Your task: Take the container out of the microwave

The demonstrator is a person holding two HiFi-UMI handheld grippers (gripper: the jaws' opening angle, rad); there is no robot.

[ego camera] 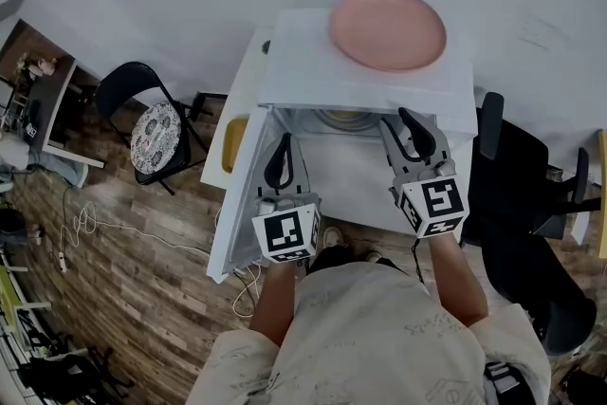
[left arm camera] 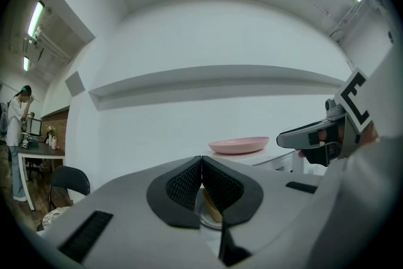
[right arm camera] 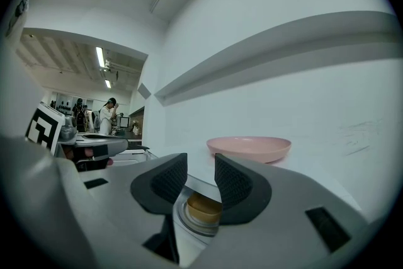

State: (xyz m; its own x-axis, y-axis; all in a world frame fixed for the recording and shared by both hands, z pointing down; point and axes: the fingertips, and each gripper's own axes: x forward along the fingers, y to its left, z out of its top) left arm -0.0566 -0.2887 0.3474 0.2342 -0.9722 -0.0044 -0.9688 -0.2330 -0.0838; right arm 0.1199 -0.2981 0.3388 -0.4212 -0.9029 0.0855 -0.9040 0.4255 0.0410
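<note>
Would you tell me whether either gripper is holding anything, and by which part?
Nothing is held. The left gripper has its jaws together with nothing between them. The right gripper has its jaws apart, and the yellow container lies beyond them, not gripped.

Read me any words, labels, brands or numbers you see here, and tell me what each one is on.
None can be read.
The left tool and right tool bear only black-and-white square markers, no letters.
The microwave and plate show no print.
</note>
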